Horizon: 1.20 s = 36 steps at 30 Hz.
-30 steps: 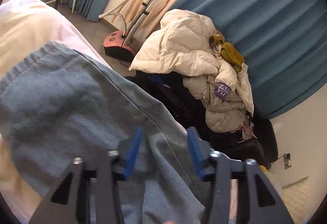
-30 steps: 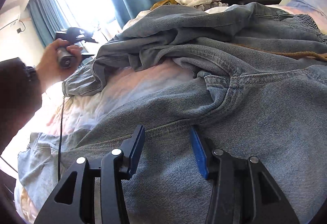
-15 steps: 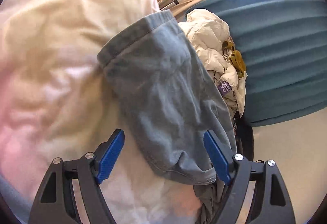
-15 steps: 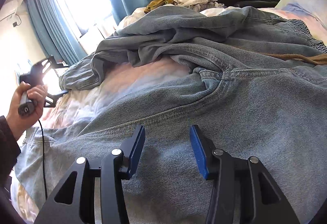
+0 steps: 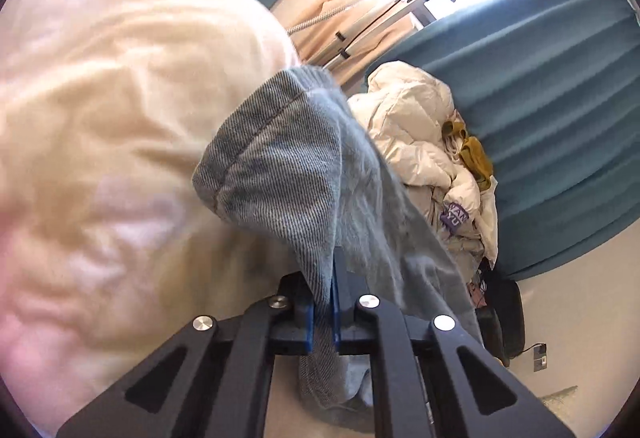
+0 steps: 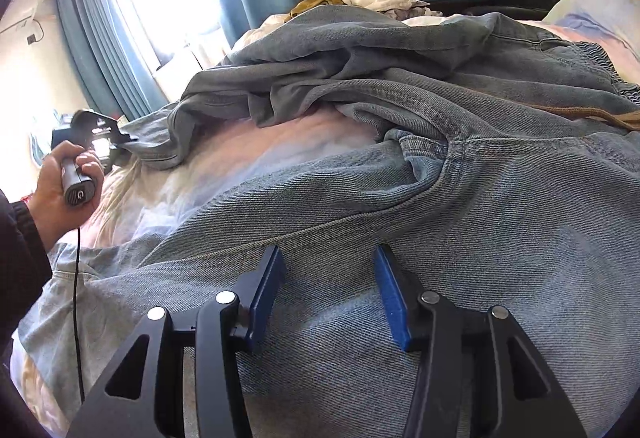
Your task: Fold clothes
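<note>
Denim jeans (image 5: 288,174) pinched in closing left jaws; right jaws open; purple label (image 5: 454,218) unreadable.

Teal curtains (image 5: 552,110), cream puffer jacket (image 5: 416,134) heaped below them, garment steamer pole (image 5: 360,34), pale pink bedspread (image 6: 256,158)

two close wrist views, shared jeans (image 6: 440,238)

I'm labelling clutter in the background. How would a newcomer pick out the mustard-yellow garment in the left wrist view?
Start at the teal curtain filling the right side; a heap of clothes leans against its foot, topped by a cream puffer jacket. The mustard-yellow garment is the small crumpled piece between jacket and curtain, the only yellow item there.
</note>
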### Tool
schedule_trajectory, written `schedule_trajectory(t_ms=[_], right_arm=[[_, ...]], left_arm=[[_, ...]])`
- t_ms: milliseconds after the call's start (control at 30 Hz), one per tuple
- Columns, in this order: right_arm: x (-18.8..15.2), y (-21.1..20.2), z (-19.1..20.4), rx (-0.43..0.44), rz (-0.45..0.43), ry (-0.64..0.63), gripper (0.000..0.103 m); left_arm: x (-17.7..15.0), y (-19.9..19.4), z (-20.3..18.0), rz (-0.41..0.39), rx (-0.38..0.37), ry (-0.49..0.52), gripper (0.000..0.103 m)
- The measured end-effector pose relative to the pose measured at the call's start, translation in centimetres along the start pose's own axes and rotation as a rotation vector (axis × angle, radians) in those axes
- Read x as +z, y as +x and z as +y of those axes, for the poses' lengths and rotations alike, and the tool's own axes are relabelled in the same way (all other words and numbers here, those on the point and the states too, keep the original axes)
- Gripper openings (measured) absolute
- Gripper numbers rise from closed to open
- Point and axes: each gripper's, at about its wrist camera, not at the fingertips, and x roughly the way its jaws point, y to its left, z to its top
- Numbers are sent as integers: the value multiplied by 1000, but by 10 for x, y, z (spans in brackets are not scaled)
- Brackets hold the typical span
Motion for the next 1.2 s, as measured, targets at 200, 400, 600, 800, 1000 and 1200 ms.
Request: schedule_trajectory(t_ms=[200, 400, 600, 800, 1000, 1200], right_arm=[[5, 6, 8, -1, 2, -2, 48], [6, 5, 13, -5, 7, -8, 48], [3, 4, 14, -6, 13, -9, 48], [1, 4, 13, -6, 13, -12, 48], [3, 8, 7, -8, 13, -14, 48], [2, 10, 6, -14, 11, -21, 49]], left_arm=[[60, -64, -6, -124, 21, -43, 5], [104, -130, -4, -193, 113, -40, 5], [103, -133, 44, -149, 225, -51, 5], [47, -107, 130, -49, 274, -95, 5], [28, -110, 170, -44, 182, -179, 5], [57, -103, 116, -69, 149, -152, 5]])
